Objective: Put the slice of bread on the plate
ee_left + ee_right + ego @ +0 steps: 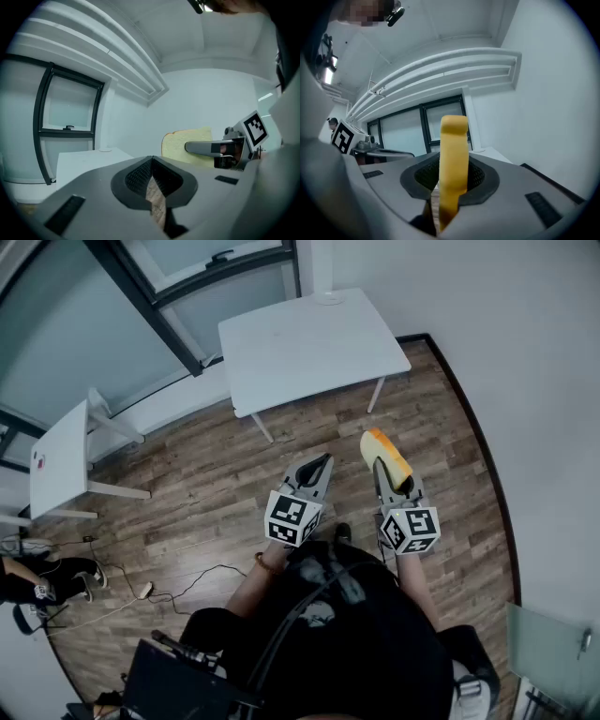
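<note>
Holding the slice of bread [453, 140] upright and edge-on, my right hand-held gripper [450, 171] has its jaws pinched narrow on the lower part only, so most of the slice stands free above the pads. My left hand-held gripper [152, 161] is closed on nothing, just beside it. Both hang over the wooden floor [206, 484], well short of the near edge of the white worktop [309, 343]. A small round white thing [328, 298] at the far edge may be the plate; I cannot tell. My worry is that soft bread gripped this low could bend, tear or slip free and land on the floor. Any tilt while reaching across to that far edge could also make it flop over.
</note>
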`<act>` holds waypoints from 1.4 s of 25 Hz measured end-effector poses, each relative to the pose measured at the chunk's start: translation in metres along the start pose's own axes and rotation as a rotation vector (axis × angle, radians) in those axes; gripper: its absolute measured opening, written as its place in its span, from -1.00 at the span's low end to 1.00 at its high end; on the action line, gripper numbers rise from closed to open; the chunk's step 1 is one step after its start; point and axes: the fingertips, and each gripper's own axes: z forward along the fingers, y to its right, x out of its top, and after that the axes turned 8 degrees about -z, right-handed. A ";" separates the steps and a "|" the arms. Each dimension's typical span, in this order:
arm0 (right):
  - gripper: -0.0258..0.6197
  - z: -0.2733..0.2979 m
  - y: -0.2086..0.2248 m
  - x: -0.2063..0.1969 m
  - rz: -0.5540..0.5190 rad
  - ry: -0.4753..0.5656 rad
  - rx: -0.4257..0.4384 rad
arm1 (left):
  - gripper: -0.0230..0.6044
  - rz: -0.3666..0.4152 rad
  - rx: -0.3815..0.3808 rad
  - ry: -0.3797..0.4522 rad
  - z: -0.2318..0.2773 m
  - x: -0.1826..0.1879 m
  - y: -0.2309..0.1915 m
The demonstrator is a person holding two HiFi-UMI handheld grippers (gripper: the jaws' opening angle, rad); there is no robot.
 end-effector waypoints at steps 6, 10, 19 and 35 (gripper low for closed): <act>-0.62 -0.001 -0.004 -0.004 0.011 -0.005 0.009 | -0.91 -0.013 -0.006 -0.009 -0.001 -0.005 0.000; -0.62 -0.004 -0.005 -0.008 0.016 -0.012 0.009 | -0.91 -0.017 -0.011 -0.015 -0.002 -0.009 0.002; -0.62 -0.013 0.000 -0.017 0.033 -0.020 0.027 | -0.91 -0.040 -0.018 -0.031 0.006 -0.018 0.010; -0.62 0.005 0.041 -0.050 0.117 -0.111 0.110 | -0.90 -0.072 0.040 -0.065 0.044 -0.032 0.014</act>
